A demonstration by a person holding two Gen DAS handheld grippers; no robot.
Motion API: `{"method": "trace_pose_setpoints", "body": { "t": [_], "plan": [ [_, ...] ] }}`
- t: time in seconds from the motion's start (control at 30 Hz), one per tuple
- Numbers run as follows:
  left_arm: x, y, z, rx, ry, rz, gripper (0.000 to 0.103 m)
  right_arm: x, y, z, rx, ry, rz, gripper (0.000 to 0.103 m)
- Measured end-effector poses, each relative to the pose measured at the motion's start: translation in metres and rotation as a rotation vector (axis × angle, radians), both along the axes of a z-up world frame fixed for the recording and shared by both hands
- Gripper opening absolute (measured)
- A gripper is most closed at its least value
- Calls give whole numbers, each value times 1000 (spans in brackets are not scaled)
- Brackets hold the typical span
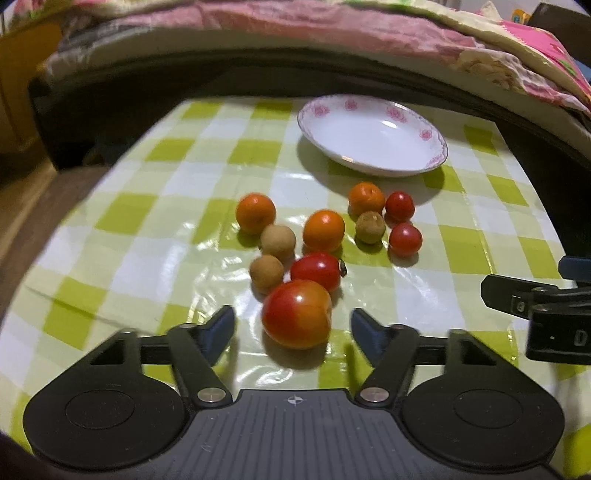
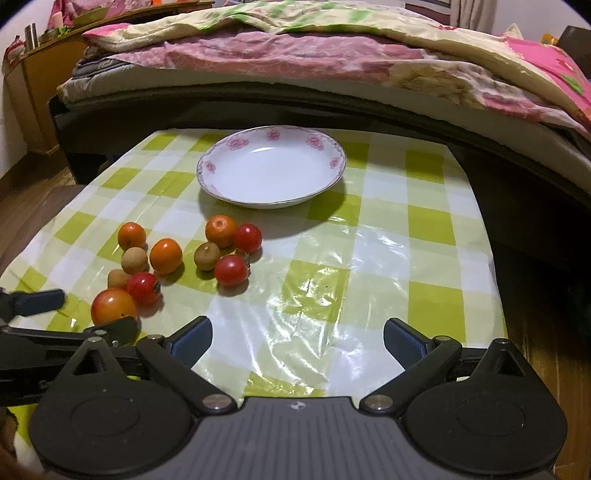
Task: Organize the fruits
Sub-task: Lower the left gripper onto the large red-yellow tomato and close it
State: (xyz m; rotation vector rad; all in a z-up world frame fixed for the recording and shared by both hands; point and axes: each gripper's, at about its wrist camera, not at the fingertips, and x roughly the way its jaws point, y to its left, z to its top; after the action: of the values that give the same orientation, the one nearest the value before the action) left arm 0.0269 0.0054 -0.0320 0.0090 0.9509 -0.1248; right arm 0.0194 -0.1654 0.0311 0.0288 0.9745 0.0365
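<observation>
The left tool (image 1: 293, 325) stands released around a glossy red-orange tomato (image 1: 296, 314), pads not touching it.

left wrist: low and close over the bench (image 1: 147, 206), tilted down toward its far edge and the bed (image 1: 332, 29) | right wrist: beside it to the right, a little higher, facing the same way | shared: plate (image 2: 273, 166), fruit cluster (image 2: 166, 254) — each view catches the other hand-held gripper at its edge
</observation>
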Motion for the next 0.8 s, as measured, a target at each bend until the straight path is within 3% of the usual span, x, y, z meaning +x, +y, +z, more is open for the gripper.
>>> {"method": "trace_pose_setpoints", "body": {
  "t": [0.13, 0.3, 0.47, 0.63, 0.7, 0.8],
  "plan": [
    [6, 1, -6, -20, 24, 17, 61, 1, -1, 1, 17, 4, 8, 102],
    [12, -4, -8, -17, 17, 11, 58, 1, 0, 2, 34, 9, 23, 101],
    [13, -9, -10, 18, 5, 0, 58, 3, 0, 0, 37, 22, 34, 98],
    [15, -4, -9, -22, 20, 11, 65, 5, -1, -2, 63, 40, 50, 81],
    [15, -4, -9, -42, 29, 12, 69, 5, -1, -3, 71, 46, 53, 80],
    [13, -9, -10, -8, 25, -7, 68, 5, 0, -2, 75, 37, 61, 80]
  ]
}}
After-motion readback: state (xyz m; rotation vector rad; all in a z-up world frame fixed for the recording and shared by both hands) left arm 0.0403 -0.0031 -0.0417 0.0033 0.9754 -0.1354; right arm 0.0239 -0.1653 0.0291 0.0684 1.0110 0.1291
